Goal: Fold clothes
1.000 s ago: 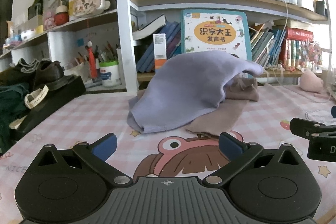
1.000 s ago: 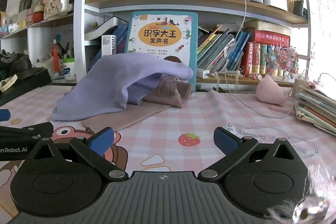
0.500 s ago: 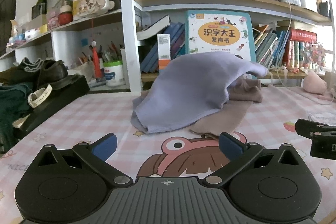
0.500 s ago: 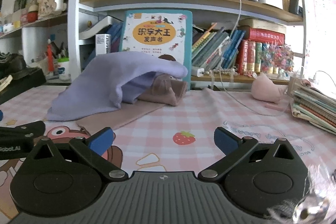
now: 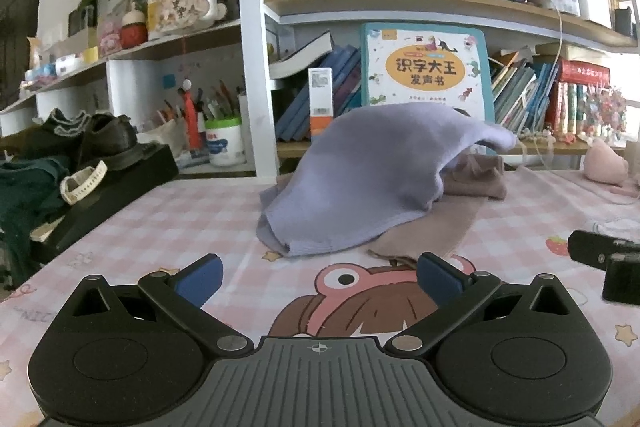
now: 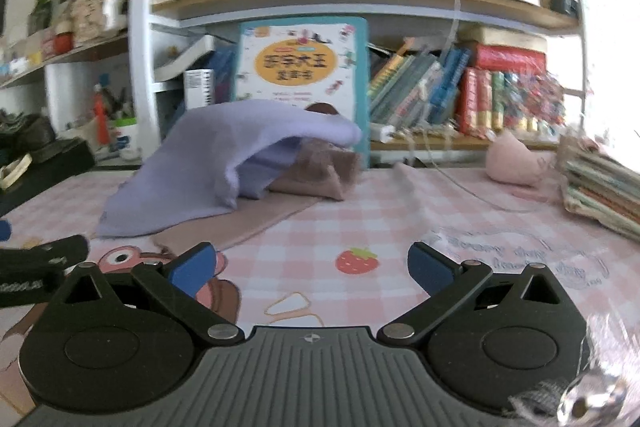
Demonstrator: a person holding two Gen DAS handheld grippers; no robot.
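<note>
A lavender garment (image 5: pixel 368 179) lies heaped on a pink checked cloth-covered table (image 5: pixel 180 223), draped over a mauve-brown garment (image 5: pixel 432 231) whose flat part sticks out toward me. Both also show in the right wrist view: the lavender garment (image 6: pixel 224 167) and the brown garment (image 6: pixel 316 171). My left gripper (image 5: pixel 318 277) is open and empty, a short way in front of the pile. My right gripper (image 6: pixel 310 269) is open and empty, to the right of the pile. Each gripper shows at the edge of the other's view.
A bookshelf with a large upright children's book (image 5: pixel 424 67) stands behind the pile. A black box with shoes (image 5: pixel 100 151) and dark clothing sits at the left. A pink plush (image 6: pixel 516 163), a cable and a stack of books (image 6: pixel 600 187) lie at the right.
Both grippers have moved slightly forward toward the pile and stay open. The right wrist view is now blurred by motion. The garments have not moved.
</note>
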